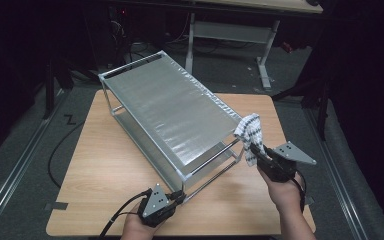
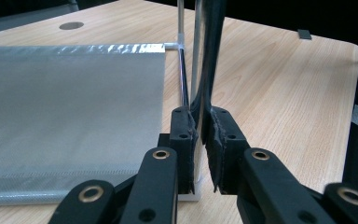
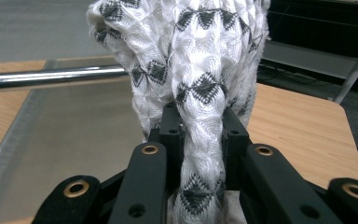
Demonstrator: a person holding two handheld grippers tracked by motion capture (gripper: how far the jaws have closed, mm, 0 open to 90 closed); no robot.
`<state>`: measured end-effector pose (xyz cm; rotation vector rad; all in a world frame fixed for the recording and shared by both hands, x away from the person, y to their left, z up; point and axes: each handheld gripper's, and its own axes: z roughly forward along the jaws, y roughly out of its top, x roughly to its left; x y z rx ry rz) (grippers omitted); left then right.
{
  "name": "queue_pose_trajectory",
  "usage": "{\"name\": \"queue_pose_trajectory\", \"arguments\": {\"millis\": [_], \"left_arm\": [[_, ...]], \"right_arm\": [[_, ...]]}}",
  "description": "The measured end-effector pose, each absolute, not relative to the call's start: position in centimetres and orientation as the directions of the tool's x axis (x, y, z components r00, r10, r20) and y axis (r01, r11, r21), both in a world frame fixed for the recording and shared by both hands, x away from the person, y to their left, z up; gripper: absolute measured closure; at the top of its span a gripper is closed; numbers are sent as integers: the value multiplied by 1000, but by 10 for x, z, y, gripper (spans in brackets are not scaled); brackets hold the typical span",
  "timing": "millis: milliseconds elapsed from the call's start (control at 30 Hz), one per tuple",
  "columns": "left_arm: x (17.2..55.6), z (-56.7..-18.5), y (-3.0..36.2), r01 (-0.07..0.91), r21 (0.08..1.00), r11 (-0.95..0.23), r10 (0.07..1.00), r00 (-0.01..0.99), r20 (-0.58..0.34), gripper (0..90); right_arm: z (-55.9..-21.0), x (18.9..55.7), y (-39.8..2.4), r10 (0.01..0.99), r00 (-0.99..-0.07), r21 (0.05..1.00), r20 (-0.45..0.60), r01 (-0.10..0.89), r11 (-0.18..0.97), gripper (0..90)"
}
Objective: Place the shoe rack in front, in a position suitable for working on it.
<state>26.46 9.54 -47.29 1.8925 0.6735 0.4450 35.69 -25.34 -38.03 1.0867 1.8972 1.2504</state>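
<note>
The left gripper [image 2: 200, 140] is clenching the near corner post of the two-tier metal rack with silvery mesh shelves [image 1: 165, 107]; in the left gripper view its black jaws are pressing on the thin upright from both sides, low down by the rack's foot. Seen from above, the left gripper [image 1: 179, 196] is sitting at the rack's nearest corner, its grey three-cornered plate facing up, its cable trailing off toward the table's front edge. The person's left hand [image 1: 140, 222] is coming in low from the bottom, cut off at the wrist by the frame edge.

The right gripper [image 3: 200, 140] is grasping a white knitted cloth with dark diamond patterning [image 3: 191, 60], bunched between the jaws and rising above them; the cloth's top is running out of the right gripper view, and its bulk is hiding most of what lies behind it. In the high view the right gripper [image 1: 258, 152] is holding the cloth [image 1: 249, 131] up at the rack's right end, against the corner of the top shelf; whether the cloth is actually touching the shelf or its rail is hard to make out. The right hand [image 1: 282, 187] is angling up and leftward toward that corner, forearm entering from the bottom right.

The rack is standing diagonally on the light wooden table [image 1: 110, 165], its far end reaching past the table's back edge. The surroundings beyond the rack are too dark to read.
</note>
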Motion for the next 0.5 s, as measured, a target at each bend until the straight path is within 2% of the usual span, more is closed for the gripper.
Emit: {"name": "queue_pose_trajectory", "arguments": {"millis": [267,500], "left_arm": [[266,-473,94,245,916,-318,624,781,8,811],[268,-473,91,247,916,-316,622,783,3,811]], "right_arm": [[-397,354,-245,851,-521,900,-68,336,278,768],[-431,359,-228,802,-593,821,-74,420,387,767]]}}
